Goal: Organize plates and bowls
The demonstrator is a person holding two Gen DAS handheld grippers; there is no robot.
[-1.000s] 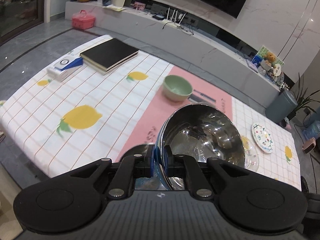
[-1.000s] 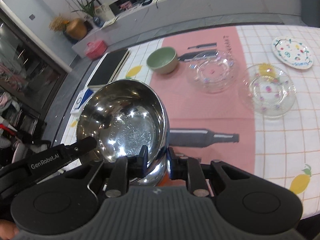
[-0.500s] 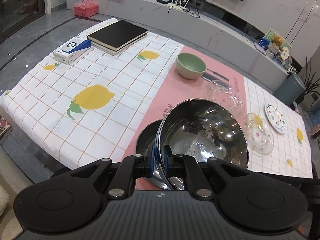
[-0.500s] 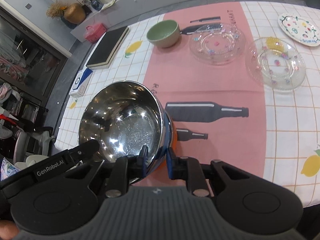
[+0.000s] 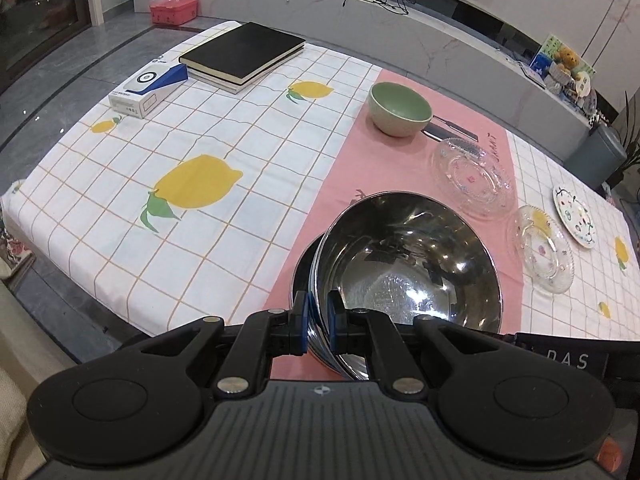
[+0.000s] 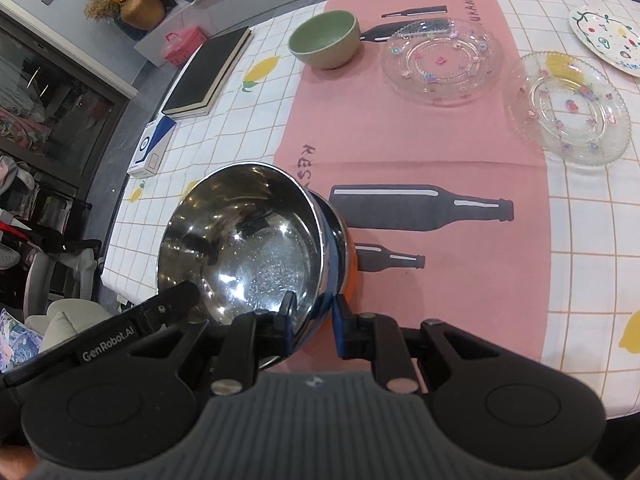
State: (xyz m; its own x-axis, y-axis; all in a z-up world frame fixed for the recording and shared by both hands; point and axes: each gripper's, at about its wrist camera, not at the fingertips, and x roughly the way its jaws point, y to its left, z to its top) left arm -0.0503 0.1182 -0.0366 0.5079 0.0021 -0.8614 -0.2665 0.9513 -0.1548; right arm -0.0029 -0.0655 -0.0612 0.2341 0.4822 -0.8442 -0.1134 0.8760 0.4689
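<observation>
A large shiny steel bowl [image 5: 408, 268] [image 6: 248, 248] is held tilted just over the pink runner near the table's front edge. My left gripper [image 5: 318, 312] is shut on its near rim. My right gripper [image 6: 312, 312] is shut on the rim from the other side. Under the steel bowl sits a second bowl, seen as a dark rim [image 5: 303, 268] and an orange side [image 6: 353, 268]. A green bowl [image 5: 400, 108] [image 6: 324, 38] stands farther back on the runner. Beyond it lie two clear glass plates [image 5: 472, 176] [image 5: 542, 248] and a white patterned plate [image 5: 574, 216].
A black book [image 5: 244, 52] and a white and blue box [image 5: 148, 86] lie at the far left of the lemon-print tablecloth [image 5: 192, 184]. The table's front edge runs just below the bowls. A low grey cabinet [image 5: 440, 28] stands behind the table.
Both grippers have sunk with the steel bowl, and it now hangs lower over the dark bowl. Both views have tipped down toward the table.
</observation>
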